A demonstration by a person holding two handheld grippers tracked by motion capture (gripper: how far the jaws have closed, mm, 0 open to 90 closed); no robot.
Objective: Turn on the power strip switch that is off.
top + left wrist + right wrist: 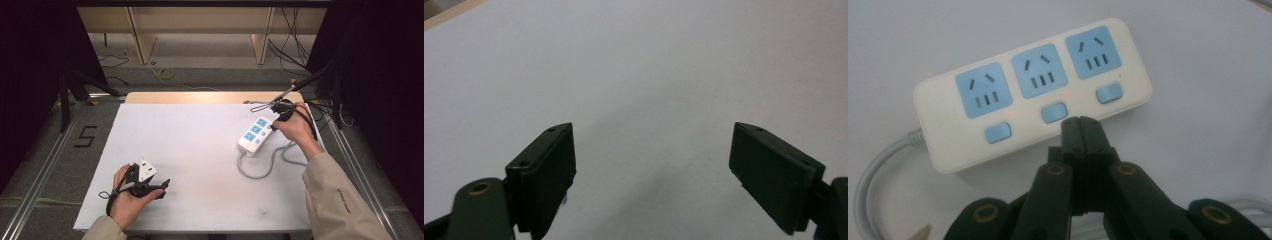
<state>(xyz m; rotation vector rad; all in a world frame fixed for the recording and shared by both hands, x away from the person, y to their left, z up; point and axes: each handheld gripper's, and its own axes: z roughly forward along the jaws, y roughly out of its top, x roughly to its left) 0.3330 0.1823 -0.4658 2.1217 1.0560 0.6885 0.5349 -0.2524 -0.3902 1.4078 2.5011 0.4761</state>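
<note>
High view — white table top (200,150), grey floor (45,150), dark room.

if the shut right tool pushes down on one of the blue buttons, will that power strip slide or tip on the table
Probably it stays flat: the power strip is a low, wide slab lying flush on the white table, so tipping looks unlikely. It may skid a little, since the shell looks smooth and light. Its grey cable curls loosely, so it would hardly hold it back.
</note>
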